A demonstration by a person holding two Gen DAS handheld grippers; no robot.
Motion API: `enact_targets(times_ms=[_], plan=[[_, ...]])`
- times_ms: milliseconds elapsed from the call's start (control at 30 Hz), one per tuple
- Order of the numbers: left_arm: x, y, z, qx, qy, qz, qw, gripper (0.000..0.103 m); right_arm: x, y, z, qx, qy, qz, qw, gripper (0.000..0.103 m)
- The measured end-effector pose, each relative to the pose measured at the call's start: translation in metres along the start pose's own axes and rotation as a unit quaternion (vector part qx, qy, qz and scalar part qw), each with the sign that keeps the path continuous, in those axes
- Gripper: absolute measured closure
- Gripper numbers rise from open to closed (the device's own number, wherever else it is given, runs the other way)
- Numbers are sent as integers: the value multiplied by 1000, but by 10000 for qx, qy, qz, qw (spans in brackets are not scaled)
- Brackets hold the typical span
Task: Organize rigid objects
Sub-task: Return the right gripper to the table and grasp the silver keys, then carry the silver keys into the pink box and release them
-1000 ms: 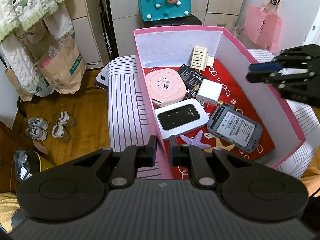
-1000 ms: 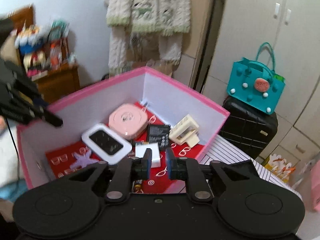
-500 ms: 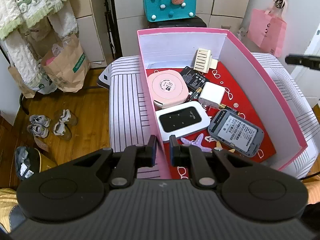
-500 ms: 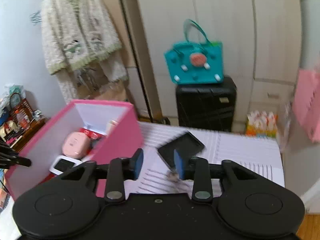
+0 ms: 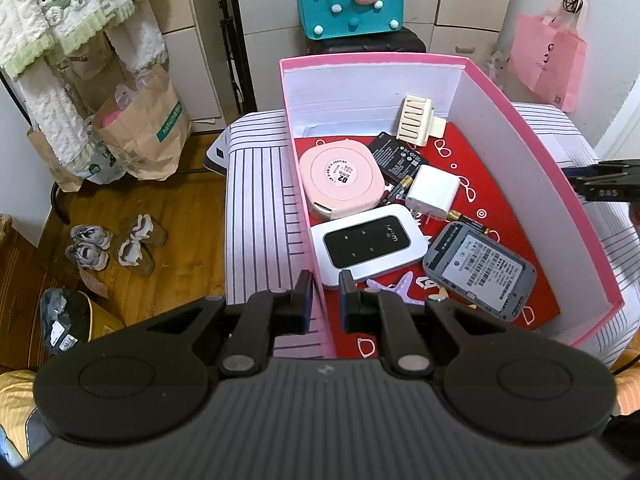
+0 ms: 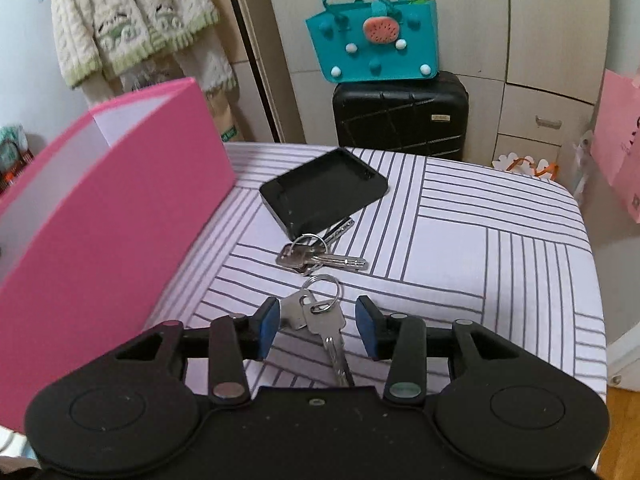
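Observation:
My left gripper [image 5: 325, 300] is shut on the near left wall of the pink box [image 5: 520, 152]. Inside lie a pink round case [image 5: 340, 176], a white Wi-Fi router [image 5: 366, 246], a grey labelled device [image 5: 478, 270], a white charger [image 5: 432, 190] and a cream clip [image 5: 416, 120]. My right gripper [image 6: 319, 320] hangs low over the striped surface outside the box, its jaws opening. A bunch of keys [image 6: 326, 320] lies between the blue pads, which do not press on it. A second bunch of keys [image 6: 316, 260] and a black tray [image 6: 324, 192] lie further off.
The box's pink outer wall [image 6: 112, 208] stands close on the right gripper's left. The striped cushion [image 6: 460, 240] ends at a rounded edge on the right. A black suitcase [image 6: 400, 112] with a teal bag [image 6: 372, 36] stands behind, and shoes [image 5: 112, 244] lie on the wooden floor.
The right gripper left the space above the box, swung to the striped surface beside it, sank over the keys and spread its jaws. The left gripper kept its grip on the wall.

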State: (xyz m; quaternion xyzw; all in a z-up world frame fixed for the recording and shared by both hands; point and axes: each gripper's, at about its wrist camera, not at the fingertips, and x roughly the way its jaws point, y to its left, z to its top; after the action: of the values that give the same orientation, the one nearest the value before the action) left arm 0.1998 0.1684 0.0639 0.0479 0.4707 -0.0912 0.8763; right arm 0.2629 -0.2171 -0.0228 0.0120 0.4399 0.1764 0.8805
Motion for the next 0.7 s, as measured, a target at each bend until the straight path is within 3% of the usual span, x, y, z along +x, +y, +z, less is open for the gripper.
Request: enact_targets(times_ms=[167,233,267,300,367,400,700], plan=[[1,0,1,-25,10,18,10000,92,12,14,2,-472,-83,-178,9987,48],[1,0,1,-36,10,8,10000,92,13,23,0,-796,-152,-235,9964,63],[1,0,1,-42,10,7,10000,92,9,24,0,-785,-150,-174,9967,64],[1,0,1,-38,13,12,10000,92,7,24,0,-708,-165,-168,9972,76],[1,0,1,-32,6,5,10000,92,4,22,1,-570,-175,-156,9981,83],[1,0,1,-31,2,8,10000,92,3,21,2,-495,-185,-114,9985,93],[2,1,1,-51,-16,-20,10000,92,-6,20,9,-107,-340,295,9989,97]])
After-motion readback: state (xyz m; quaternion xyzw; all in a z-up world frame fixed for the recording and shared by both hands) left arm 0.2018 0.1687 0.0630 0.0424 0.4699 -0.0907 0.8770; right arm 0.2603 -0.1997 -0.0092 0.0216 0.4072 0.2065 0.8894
